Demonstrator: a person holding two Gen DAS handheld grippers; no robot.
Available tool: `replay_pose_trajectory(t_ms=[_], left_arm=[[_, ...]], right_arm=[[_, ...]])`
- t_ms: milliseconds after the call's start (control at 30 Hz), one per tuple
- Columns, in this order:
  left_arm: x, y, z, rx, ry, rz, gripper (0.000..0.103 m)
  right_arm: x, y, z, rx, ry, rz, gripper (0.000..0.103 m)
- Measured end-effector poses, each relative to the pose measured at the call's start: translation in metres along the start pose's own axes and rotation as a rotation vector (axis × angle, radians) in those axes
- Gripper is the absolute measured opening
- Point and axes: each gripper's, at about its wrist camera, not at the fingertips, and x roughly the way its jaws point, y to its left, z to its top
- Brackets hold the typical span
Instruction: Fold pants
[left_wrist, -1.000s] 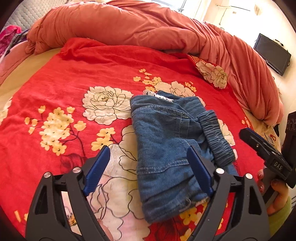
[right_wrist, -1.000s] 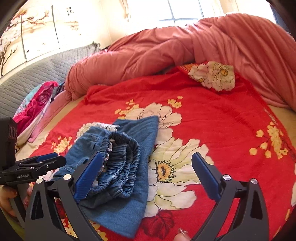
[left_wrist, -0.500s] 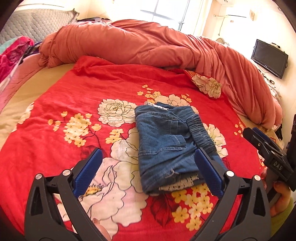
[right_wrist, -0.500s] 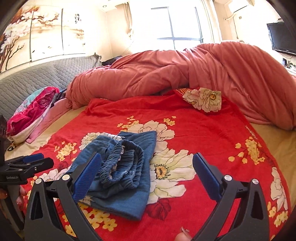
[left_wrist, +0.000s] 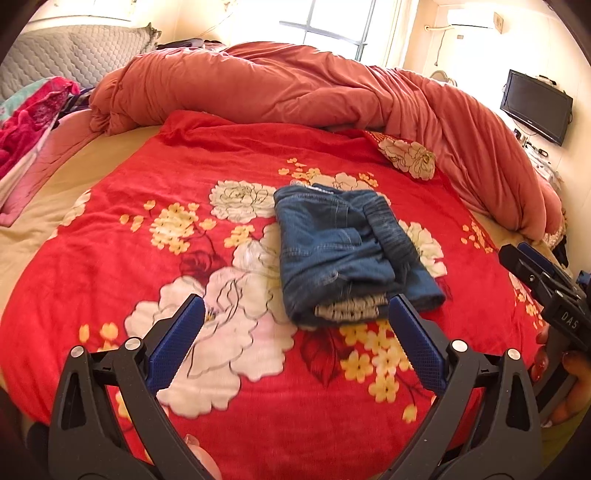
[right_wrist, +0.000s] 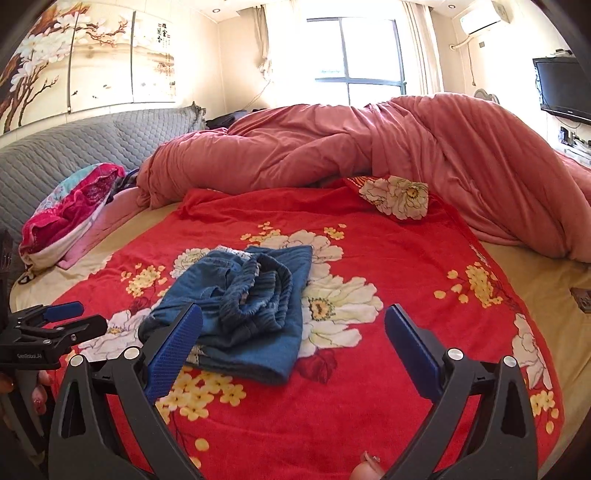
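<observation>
The blue denim pants (left_wrist: 343, 251) lie folded in a compact bundle on the red floral blanket (left_wrist: 147, 258), elastic waistband on the right side. They also show in the right wrist view (right_wrist: 243, 306). My left gripper (left_wrist: 295, 332) is open and empty, held back from the near end of the bundle. My right gripper (right_wrist: 293, 339) is open and empty, above the blanket to the right of the pants. The right gripper also shows at the right edge of the left wrist view (left_wrist: 543, 273). The left gripper shows at the left edge of the right wrist view (right_wrist: 55, 321).
A bunched salmon duvet (left_wrist: 295, 92) lies along the back and right of the bed. A pink patterned pillow (right_wrist: 70, 206) and grey quilted headboard (right_wrist: 92, 147) are at the left. A wall TV (left_wrist: 535, 107) hangs at the right.
Both grippers have pulled back and up from the pants, open and empty throughout. The folded bundle now lies farther from both cameras and has kept its shape.
</observation>
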Motion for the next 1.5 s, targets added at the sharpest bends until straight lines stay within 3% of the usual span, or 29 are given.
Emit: replay_pose_trajectory(t_ms=[500, 800, 1500], left_arm=[[-0.006, -0.018, -0.040, -0.008, 0.057, -0.005, 0.093], [-0.003, -0.022, -0.055, -0.003, 0.096, 0.014, 0.093], [-0.009, -0.025, -0.054, 0.002, 0.082, 0.012, 0.093]], right_arm=[[-0.025, 0.004, -0.044, -0.013, 0.107, -0.007, 0.098], [-0.017, 0.009, -0.074, -0.008, 0.211, -0.018, 0.098], [-0.019, 0.007, -0.070, -0.005, 0.196, -0.025, 0.098]])
